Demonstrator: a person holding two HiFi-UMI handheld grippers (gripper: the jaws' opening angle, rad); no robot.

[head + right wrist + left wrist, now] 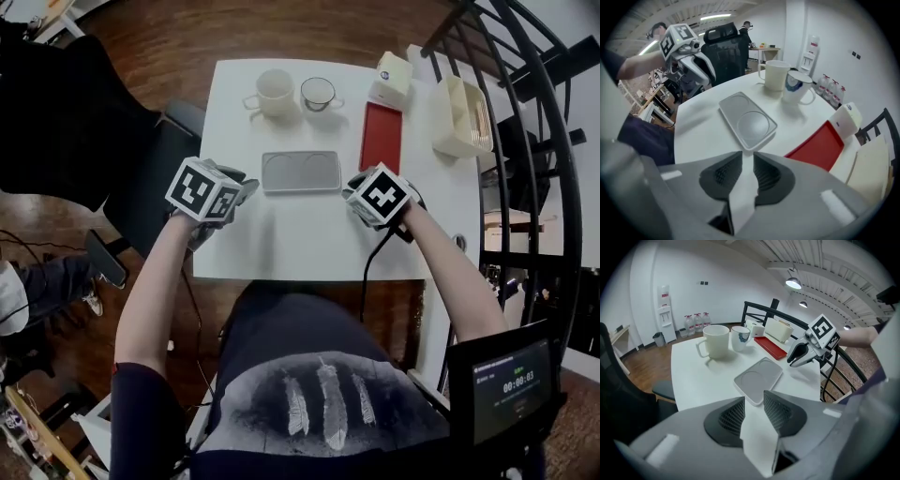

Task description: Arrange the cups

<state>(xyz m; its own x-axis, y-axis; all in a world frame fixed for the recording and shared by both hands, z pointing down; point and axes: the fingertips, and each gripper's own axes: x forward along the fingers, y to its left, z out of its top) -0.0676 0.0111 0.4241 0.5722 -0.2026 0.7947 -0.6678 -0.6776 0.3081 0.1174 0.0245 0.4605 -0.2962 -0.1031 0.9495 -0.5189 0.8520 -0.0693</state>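
Note:
A cream mug (275, 94) and a smaller white cup with a blue print (319, 93) stand side by side at the far edge of the white table (281, 244). In front of them lies a grey tray (300, 172) with two round recesses, both bare. My left gripper (244, 191) hovers just left of the tray, and my right gripper (354, 193) just right of it. In the left gripper view the left gripper (754, 398) is open with only table between its jaws. The right gripper (748, 155) shows a narrower gap, also with nothing in it.
A red tray (382, 136) lies right of the grey one. Behind it stands a white box (393, 75), and a cream basket (461, 115) sits at the table's right edge. A black chair (150, 178) stands at the left, a dark railing (534, 141) at the right.

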